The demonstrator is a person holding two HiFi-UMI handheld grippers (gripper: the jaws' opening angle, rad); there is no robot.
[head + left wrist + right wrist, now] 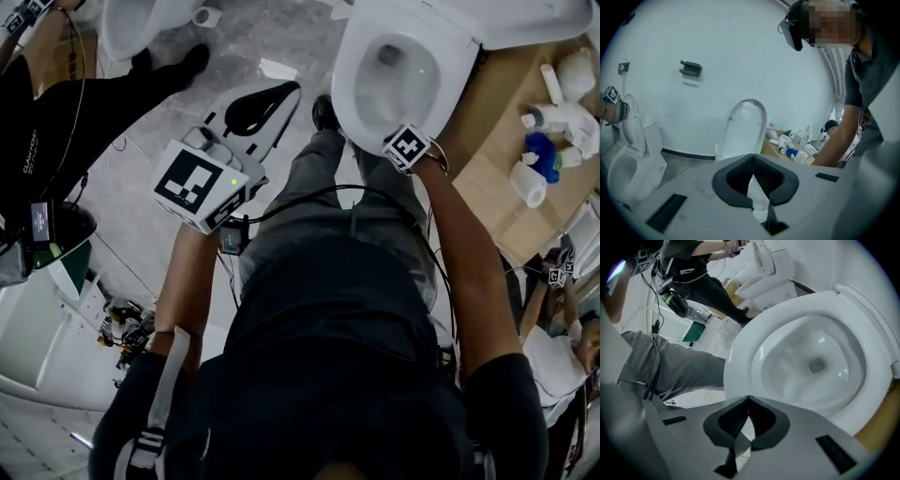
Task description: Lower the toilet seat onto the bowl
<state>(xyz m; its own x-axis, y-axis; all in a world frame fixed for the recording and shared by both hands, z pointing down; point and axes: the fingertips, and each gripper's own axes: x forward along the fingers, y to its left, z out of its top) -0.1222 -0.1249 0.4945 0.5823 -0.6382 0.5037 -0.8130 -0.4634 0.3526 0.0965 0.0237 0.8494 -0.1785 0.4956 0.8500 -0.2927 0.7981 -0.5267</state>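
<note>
The white toilet (398,70) stands at the top of the head view. Its seat (740,366) lies flat on the bowl, and water shows in the bowl (811,364). Behind it the lid (743,126) stands upright. My right gripper (398,141) is low at the seat's front rim, its jaws (749,397) shut with nothing between them. Off to the left, away from the toilet, my left gripper (277,98) is held in the air and faces the raised lid and the wall. Its jaws (752,155) are shut and empty.
A wooden shelf (487,178) with bottles (539,155) runs along the toilet's right side. A second toilet (141,28) stands at the far left, with a person in black (56,112) beside it. Another person (562,347) crouches at the right. A bracket (690,68) hangs on the wall.
</note>
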